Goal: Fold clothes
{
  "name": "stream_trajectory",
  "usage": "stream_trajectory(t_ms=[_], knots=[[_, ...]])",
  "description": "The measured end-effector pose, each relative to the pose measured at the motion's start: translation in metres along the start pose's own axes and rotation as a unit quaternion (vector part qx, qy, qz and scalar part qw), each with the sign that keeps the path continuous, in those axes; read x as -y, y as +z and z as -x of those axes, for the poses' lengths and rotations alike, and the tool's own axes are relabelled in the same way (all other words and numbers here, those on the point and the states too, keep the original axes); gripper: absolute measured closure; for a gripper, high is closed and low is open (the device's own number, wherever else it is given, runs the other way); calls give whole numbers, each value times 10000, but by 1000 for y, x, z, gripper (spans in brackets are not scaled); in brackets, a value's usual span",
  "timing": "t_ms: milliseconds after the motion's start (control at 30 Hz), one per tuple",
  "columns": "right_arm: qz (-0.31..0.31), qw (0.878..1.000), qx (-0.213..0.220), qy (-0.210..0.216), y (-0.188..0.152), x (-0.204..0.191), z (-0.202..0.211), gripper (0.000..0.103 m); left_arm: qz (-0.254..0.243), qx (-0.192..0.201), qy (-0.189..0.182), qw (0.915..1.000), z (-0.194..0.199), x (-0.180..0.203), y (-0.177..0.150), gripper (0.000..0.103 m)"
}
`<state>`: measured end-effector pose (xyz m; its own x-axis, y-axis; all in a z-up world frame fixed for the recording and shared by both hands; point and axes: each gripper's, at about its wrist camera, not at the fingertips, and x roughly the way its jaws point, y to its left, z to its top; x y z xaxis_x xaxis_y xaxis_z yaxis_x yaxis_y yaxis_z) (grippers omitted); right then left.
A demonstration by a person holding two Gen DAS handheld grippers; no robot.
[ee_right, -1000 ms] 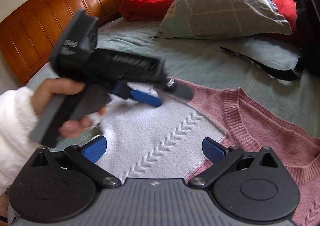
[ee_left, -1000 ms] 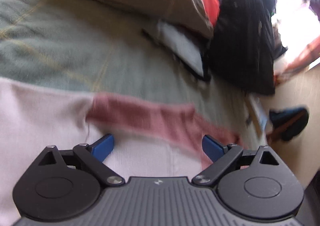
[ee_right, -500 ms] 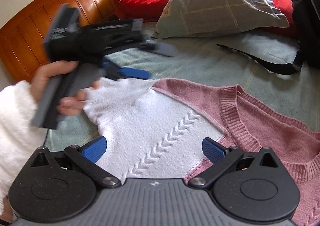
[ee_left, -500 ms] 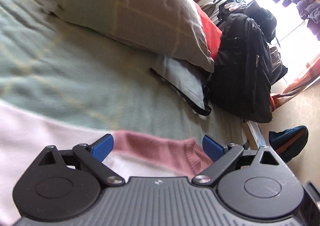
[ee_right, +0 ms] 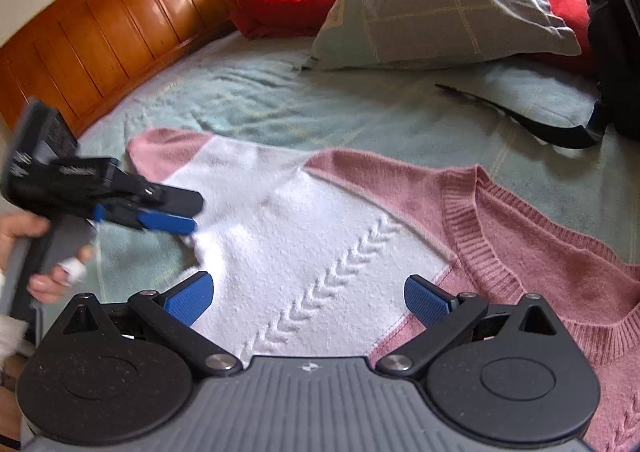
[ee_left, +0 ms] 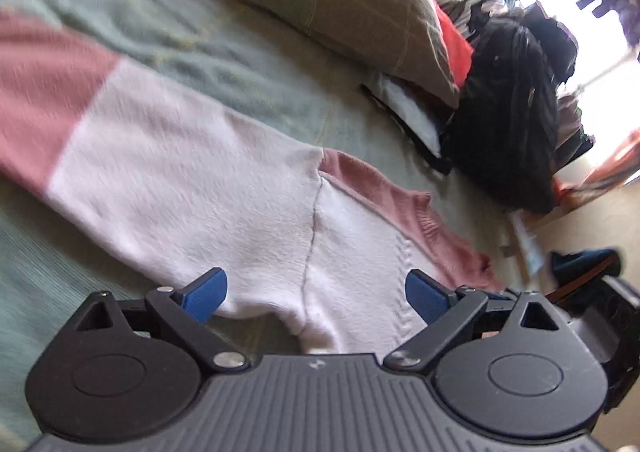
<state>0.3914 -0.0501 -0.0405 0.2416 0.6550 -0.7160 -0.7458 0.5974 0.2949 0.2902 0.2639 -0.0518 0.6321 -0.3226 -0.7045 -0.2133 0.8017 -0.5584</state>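
Since 1 s before, the left gripper [ee_left: 316, 294] had swung down over the sweater [ee_left: 208, 188], jaws wide, empty. The right gripper [ee_right: 308, 298] was also wide. The sweater lay flat on the bed [ee_right: 256, 100]. Risk: pinching the bedcover too. Only the right view showed the sleeve [ee_right: 188, 160] spread.

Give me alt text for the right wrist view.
A pink and white sweater lies spread flat on a green bedspread, between the open right tool in front and the left tool held beside its sleeve. Pillows lean near a wooden headboard.
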Motion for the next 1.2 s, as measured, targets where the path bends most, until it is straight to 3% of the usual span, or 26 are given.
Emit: stream_trajectory(t_ms=[100, 167, 267, 367, 467, 600, 733, 767, 900, 1033, 1200], knots=[[117, 9999, -78, -57, -1, -8, -2, 0, -609, 333, 448, 9966, 2, 17, 1, 7], [238, 9997, -72, 76, -3, -16, -1, 0, -809, 292, 711, 9938, -6, 19, -1, 7], [433, 9988, -102, 193, -5, -25, -1, 0, -642, 32, 762, 9950, -17, 8, -10, 7], [417, 9989, -107, 192, -5, -27, -3, 0, -583, 113, 638, 9962, -3, 0, -19, 7], [270, 9993, -88, 230, -3, -26, -7, 0, -723, 216, 1022, 9919, 11, -3, -8, 7], [266, 9994, -72, 206, -4, -30, -9, 0, -1152, 756, 1765, 9746, 19, -14, 18, 6], [274, 9994, -30, 222, -4, -30, -9, 0, -2167, 699, 2697, 9356, -2, -26, 19, 6], [247, 9995, -25, 210, -4, -28, -9, 0, -2253, 597, 2786, 9317, -7, -31, 17, 6], [97, 9998, -34, 142, -3, -20, -10, 0, -2096, 772, 2365, 9456, 8, -57, 0, 4], [-78, 9999, 7, 137, -2, -15, -11, 0, -1993, 757, 2302, 9495, 31, -62, 2, 4], [-125, 9996, 45, 252, -1, -17, -12, 0, -1948, 993, 2322, 9478, 32, -67, 28, 4]])
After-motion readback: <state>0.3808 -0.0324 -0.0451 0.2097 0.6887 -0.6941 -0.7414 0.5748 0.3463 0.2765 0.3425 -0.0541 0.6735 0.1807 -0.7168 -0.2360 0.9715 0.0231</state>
